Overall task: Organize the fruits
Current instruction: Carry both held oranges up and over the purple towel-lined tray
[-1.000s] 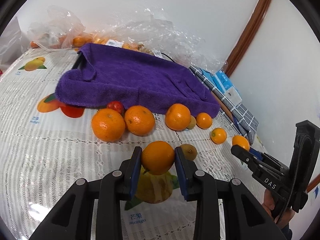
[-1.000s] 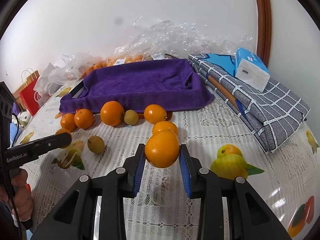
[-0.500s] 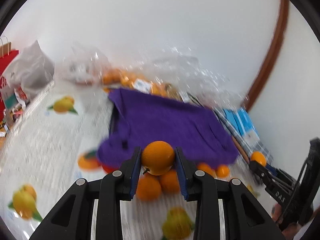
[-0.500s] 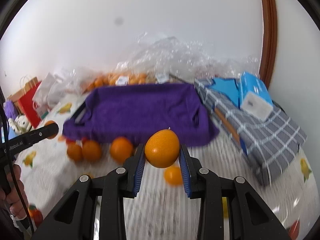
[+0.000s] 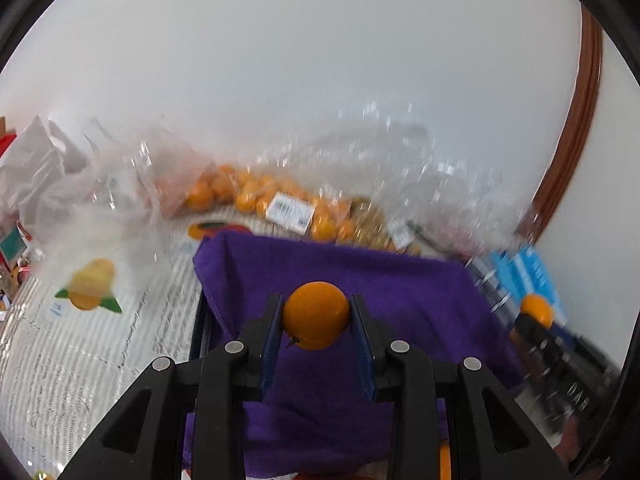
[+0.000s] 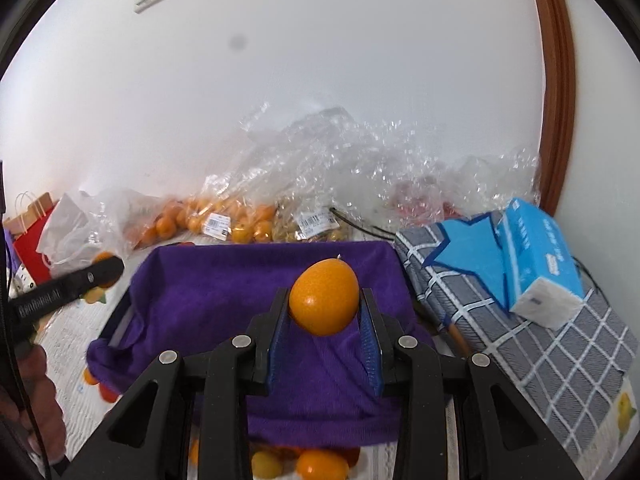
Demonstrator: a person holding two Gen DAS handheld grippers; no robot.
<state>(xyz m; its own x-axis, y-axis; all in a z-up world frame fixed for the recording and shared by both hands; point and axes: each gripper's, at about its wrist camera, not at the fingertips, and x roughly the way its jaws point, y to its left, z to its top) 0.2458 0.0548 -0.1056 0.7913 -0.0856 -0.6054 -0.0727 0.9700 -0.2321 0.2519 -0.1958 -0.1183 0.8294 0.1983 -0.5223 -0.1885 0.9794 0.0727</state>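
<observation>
My left gripper [image 5: 317, 317] is shut on an orange [image 5: 316, 315], held in the air over the near part of a tray covered by a purple towel [image 5: 360, 280]. My right gripper [image 6: 325, 307] is shut on a second orange [image 6: 324, 297], also above the towel-lined tray [image 6: 224, 280]. At the right edge of the left wrist view, the other gripper shows with its orange [image 5: 537, 309]. The left gripper's finger [image 6: 76, 284] reaches in from the left of the right wrist view. Loose oranges [image 6: 320, 465] lie on the tablecloth in front of the tray, mostly hidden.
Clear plastic bags of oranges [image 6: 224, 222] and small yellow fruit [image 6: 312, 226] pile against the wall behind the tray. A folded checked cloth [image 6: 540, 344] with a blue tissue pack [image 6: 540, 256] lies to the right. A white bag [image 5: 36, 168] and a red paper bag [image 6: 30, 240] stand at the left.
Both grippers rose and moved forward with their oranges, from above the loose fruit on the cloth to over the purple towel. The loose oranges have slipped below the views.
</observation>
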